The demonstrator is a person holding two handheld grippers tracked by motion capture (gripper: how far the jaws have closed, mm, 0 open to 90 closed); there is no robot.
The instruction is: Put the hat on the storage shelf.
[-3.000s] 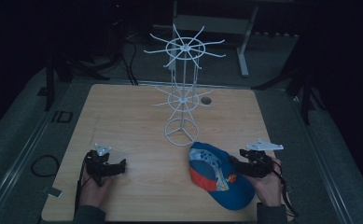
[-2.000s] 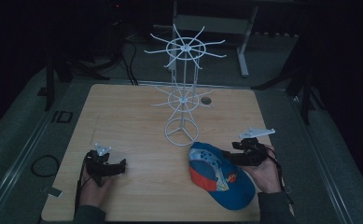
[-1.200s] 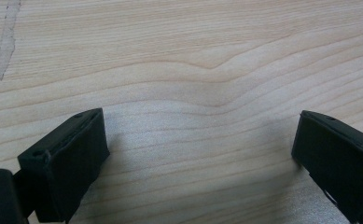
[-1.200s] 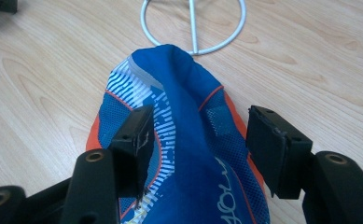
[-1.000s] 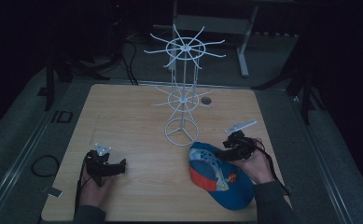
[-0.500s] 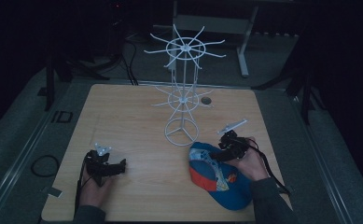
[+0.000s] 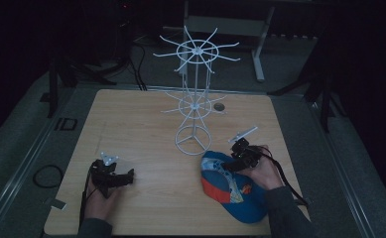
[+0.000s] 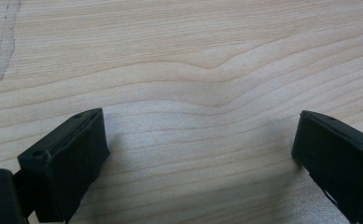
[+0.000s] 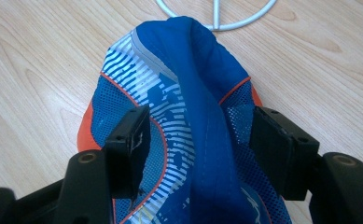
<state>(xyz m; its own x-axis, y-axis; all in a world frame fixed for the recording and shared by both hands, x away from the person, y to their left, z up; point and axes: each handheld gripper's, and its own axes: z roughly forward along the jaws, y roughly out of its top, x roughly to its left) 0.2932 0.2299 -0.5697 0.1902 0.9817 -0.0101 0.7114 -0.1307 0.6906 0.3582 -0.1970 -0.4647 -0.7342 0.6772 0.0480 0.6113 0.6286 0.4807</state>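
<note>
1. A blue and orange baseball cap is seen lying on the wooden table, in the lower right of the high view, its upper edge just beside the ring base of a white wire display stand at the centre of the frame.
2. The right gripper is held over the cap's upper edge, at centre right of the high view.
3. In the right gripper view, the right gripper's jaws are shown spread wide, one on each side of a raised blue fold of the cap; the fold stands between them, and no pad is seen pressing on it.
4. The stand's white ring base is visible at the top of that view, just past the cap's tip.
5. The left gripper is seen at lower left of the high view, resting on the table, well apart from the cap.
6. In the left gripper view, its jaws are shown wide open over bare wood grain, with nothing held.
</note>
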